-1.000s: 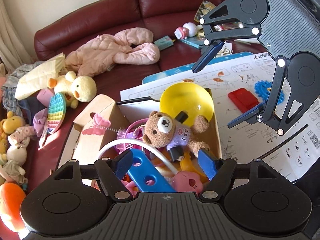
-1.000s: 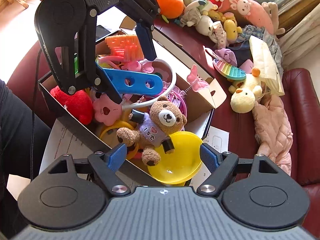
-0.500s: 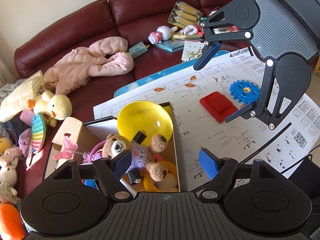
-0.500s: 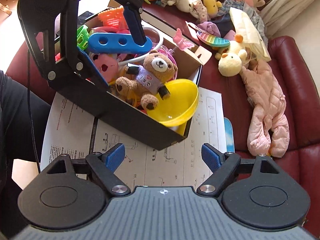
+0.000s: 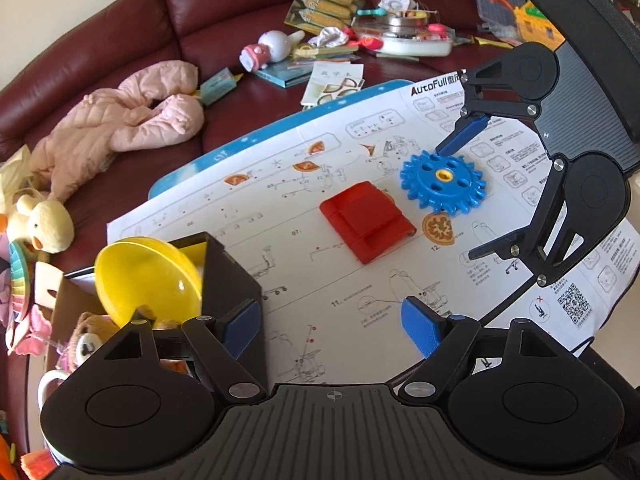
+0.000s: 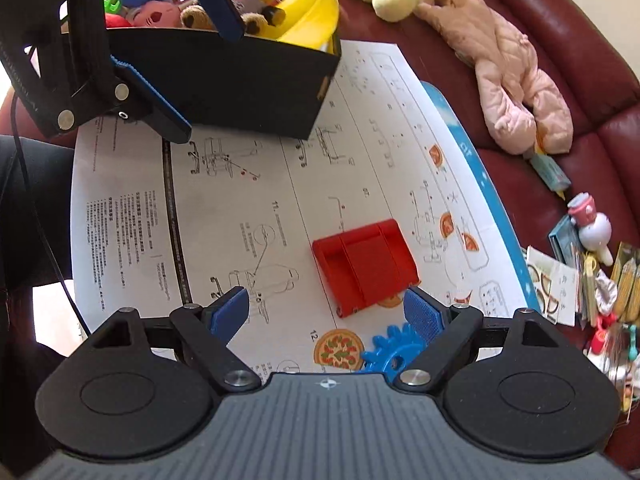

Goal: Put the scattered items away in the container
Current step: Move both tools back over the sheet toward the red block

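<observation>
A red block [image 5: 366,222] lies flat on the printed instruction sheet [image 5: 280,208] near the middle of the left wrist view, with a blue gear [image 5: 443,182] just to its right. The black box [image 5: 230,280], crammed with toys, sits at lower left. The left gripper [image 5: 330,330] is spread wide and empty at bottom centre. The right gripper [image 6: 326,310] is equally wide and empty, the red block just ahead of its fingertips.

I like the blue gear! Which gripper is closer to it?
Right. The right gripper hangs open right over the blue gear, one fingertip at its rim. The left gripper is open farther back, near the box.
</observation>
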Demonstrator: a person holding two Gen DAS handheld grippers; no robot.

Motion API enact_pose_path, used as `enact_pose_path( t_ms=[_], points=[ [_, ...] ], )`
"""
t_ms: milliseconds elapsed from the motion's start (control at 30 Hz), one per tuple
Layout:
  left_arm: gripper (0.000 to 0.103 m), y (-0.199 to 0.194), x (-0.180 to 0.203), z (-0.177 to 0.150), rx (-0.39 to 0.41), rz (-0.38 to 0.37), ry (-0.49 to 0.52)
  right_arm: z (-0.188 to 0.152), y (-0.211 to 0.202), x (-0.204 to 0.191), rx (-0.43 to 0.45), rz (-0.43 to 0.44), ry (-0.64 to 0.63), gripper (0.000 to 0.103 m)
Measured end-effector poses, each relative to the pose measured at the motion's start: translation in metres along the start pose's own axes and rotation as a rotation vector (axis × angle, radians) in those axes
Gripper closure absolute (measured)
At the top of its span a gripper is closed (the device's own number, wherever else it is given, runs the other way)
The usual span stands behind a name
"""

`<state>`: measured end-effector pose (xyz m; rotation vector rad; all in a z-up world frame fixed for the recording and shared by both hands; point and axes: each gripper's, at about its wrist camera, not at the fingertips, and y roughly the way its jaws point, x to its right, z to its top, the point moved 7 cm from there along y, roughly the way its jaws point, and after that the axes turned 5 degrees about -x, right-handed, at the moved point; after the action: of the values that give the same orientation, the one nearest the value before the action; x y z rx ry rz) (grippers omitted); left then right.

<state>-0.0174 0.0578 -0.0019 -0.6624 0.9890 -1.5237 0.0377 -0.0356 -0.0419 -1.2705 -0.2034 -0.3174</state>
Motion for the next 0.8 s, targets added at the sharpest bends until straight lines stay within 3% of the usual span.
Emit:
enact_pose_path(
  t_ms=[233,400,567,800],
  points=[
    [0.016,0.067,0.008,0.011,-0.121,-0.027,-0.146,-0.026,0.022,0.03,-0.009,-0.027,0.13,0.016],
    [0.017,0.105,-0.002,0.025,-0.153,-0.051,-0.268,-0.03,0.043,0.058,0.006,-0.043,0.241,0.016],
    [0.017,0.136,-0.008,0.043,-0.166,-0.028,-0.291,-0.027,0.066,0.078,0.007,-0.058,0.303,0.016],
    [0.018,0.166,-0.005,0.043,-0.202,-0.066,-0.277,-0.019,0.096,0.107,0.012,-0.057,0.383,0.016]
  ],
)
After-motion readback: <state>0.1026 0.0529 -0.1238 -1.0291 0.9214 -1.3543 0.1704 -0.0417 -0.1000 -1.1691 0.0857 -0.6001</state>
